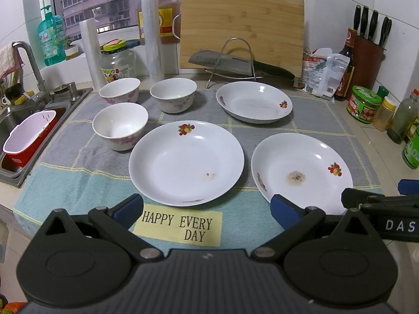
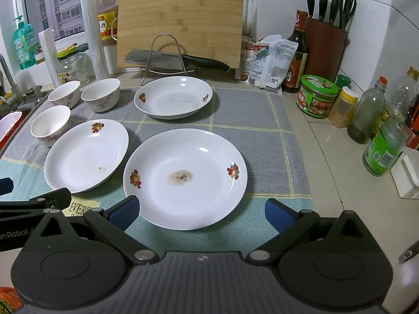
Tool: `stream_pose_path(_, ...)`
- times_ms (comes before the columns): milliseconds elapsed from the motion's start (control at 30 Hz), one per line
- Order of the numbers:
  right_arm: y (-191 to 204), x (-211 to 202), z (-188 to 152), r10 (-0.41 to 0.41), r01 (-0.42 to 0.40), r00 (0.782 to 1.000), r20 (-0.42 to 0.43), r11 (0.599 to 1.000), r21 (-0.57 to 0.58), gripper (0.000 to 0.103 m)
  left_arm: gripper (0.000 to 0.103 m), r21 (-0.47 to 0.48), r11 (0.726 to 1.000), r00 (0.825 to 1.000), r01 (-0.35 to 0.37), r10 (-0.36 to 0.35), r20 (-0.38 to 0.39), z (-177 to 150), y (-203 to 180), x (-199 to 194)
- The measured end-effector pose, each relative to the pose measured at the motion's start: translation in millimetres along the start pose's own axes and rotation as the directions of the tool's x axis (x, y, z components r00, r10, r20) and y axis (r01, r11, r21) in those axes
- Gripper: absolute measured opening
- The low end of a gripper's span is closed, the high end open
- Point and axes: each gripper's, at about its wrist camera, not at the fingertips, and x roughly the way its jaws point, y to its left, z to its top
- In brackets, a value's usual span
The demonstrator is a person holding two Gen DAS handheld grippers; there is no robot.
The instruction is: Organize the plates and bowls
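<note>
Three white plates with fruit prints lie on a checked cloth: a middle plate, a stained near right plate and a far plate. Three white floral bowls stand at the left: a near bowl and two behind it. My left gripper hovers open just before the middle plate's near rim. Open too, my right gripper hangs at the near edge of the stained plate. Neither holds anything.
A cleaver on a wire rack and a bamboo cutting board stand behind the cloth. Sauce bottles and jars crowd the right counter, with a knife block in the corner. A sink with a red-and-white basket lies left.
</note>
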Motion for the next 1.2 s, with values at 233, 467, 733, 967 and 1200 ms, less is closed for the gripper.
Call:
stream_pose_path(233, -0.8, -0.7, -0.1, -0.001, 0.001, 1.0, 0.003, 1.0, 0.001, 0.103, 0.102, -0.001, 1.0, 1.0, -0.001, 0.001, -0.002, 0.4, 0.2, -0.3)
stream_pose_path(467, -1.7, -1.6, 0.3, -0.001, 0.001, 1.0, 0.004, 1.0, 0.001, 0.103, 0.102, -0.003, 1.0, 1.0, 0.0, 0.0, -0.004, 1.2, -0.1, -0.9)
stream_pose_path(733, -2.6, -1.9, 0.9, -0.006, 0.006, 1.0, 0.006, 1.0, 0.0, 0.103, 0.102, -0.008, 1.0, 1.0, 0.004, -0.004, -0.006, 1.3, -0.8, -1.5)
stream_pose_path(967, -2.9, -2.3, 1.3, -0.008, 0.008, 1.0, 0.005, 1.0, -0.001, 0.103, 0.102, -0.008, 1.0, 1.0, 0.004, -0.004, -0.007, 0.7, -0.8, -1.4)
stream_pose_path(1200, -3.5, -2.2, 1.5, -0.01, 0.01, 1.0, 0.005, 1.0, 0.0, 0.103, 0.102, -0.009, 1.0, 1.0, 0.005, -0.005, -0.007, 0.6, -1.0, -1.4)
